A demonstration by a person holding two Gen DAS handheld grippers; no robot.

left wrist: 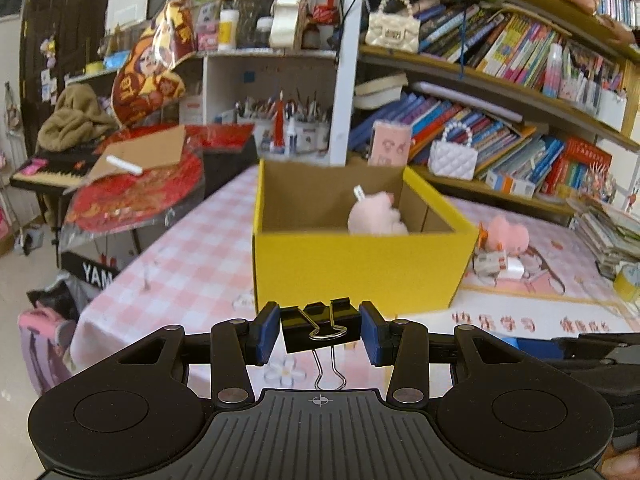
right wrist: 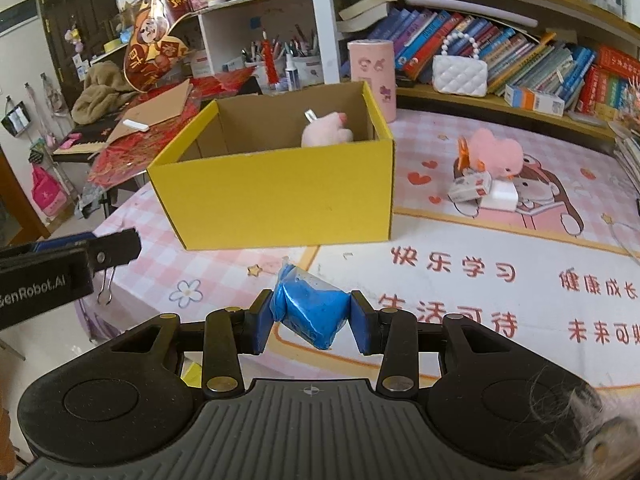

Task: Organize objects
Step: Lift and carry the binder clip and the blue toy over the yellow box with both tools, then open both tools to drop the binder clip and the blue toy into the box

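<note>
Fingers (left wrist: 267,330) clamping binder clip (left wrist: 320,330), blue packet (right wrist: 312,310) — yellow box (right wrist: 280,196) ahead

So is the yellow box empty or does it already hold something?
Not empty. The yellow box stands open-topped with a pink plush toy inside, by its far right corner; its floor is hidden.

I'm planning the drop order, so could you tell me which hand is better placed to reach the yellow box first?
Probably left: its gripper, holding the binder clip, sits just before the yellow box; the right gripper with the blue packet is farther back.

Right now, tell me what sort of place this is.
Probably a child's study or hobby room at home: bookshelves crammed with colourful books, pots of pens on a shelf, and a desk mat printed with cartoons.
</note>
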